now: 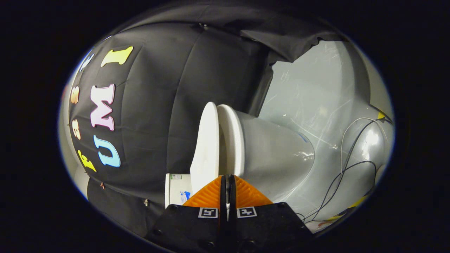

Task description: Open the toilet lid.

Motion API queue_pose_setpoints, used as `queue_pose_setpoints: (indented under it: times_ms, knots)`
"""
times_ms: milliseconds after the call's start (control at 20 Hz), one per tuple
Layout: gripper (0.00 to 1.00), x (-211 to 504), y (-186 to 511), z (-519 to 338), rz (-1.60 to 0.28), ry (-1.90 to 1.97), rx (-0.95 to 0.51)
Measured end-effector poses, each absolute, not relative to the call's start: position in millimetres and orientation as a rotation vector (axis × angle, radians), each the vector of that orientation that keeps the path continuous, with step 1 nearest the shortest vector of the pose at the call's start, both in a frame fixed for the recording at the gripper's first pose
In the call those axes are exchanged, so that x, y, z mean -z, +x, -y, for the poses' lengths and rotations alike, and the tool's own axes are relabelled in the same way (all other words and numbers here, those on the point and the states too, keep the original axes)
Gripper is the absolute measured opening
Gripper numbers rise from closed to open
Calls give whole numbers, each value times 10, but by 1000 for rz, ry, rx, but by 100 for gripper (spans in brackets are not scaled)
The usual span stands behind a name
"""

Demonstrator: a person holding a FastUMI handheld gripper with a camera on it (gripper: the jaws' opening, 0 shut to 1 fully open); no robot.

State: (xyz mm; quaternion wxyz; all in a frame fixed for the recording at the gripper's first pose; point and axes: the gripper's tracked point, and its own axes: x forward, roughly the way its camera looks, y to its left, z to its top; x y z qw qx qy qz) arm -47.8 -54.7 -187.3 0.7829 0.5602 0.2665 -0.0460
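Gripper (pixel 227 179) fingers pressed together, only a thin slit between them, tips right at the narrow gap between toilet lid (pixel 207 147) and seat rim (pixel 232 140). Lid blocks one side, toilet bowl (pixel 277 154) the other. Tank (pixel 177 189) sits close beside the lid's edge near the fingers. Open grey floor (pixel 309 88) beyond the bowl, loose cables (pixel 348 165) strewn across part of it. Black cloth wall (pixel 168 105) closes off the lid side.

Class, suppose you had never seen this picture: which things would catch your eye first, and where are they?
First the orange claw, its fingers closed together, tips at the gap between the white toilet lid and the toilet bowl. The lid stands slightly apart from the bowl's rim. Dark cables trail over the pale floor beyond the bowl.
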Motion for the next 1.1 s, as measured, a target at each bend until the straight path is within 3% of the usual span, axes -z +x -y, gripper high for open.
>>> queue_pose_setpoints:
  times_ms: [750,1100]
  knots:
    - [5,227,-300,-362,-520,787,-41]
    - [5,-274,-231,-850,-490,561,10]
